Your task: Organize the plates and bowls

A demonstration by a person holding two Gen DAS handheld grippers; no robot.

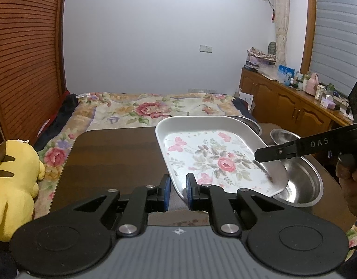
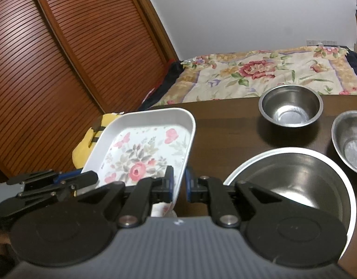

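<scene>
A white tray with a flower and butterfly print (image 1: 213,158) (image 2: 146,148) is carried between both grippers above the dark wooden table (image 1: 108,158) (image 2: 225,127). My left gripper (image 1: 178,186) (image 2: 85,177) is shut on the tray's near rim. On the opposite rim my right gripper (image 2: 179,183) (image 1: 269,155) is shut as well. A large steel bowl (image 1: 304,183) (image 2: 294,181) sits on the table just right of the tray, and the tray's edge overlaps its rim in the left wrist view. Two small steel bowls (image 2: 291,109) (image 2: 350,139) stand farther back.
A yellow plush toy (image 1: 13,181) lies off the table's left edge. Behind the table is a bed with a floral cover (image 1: 150,109). A louvred wooden door (image 2: 62,69) fills the left. A sideboard with bottles (image 1: 294,97) runs along the right. A person's hand (image 1: 350,174) grips the right handle.
</scene>
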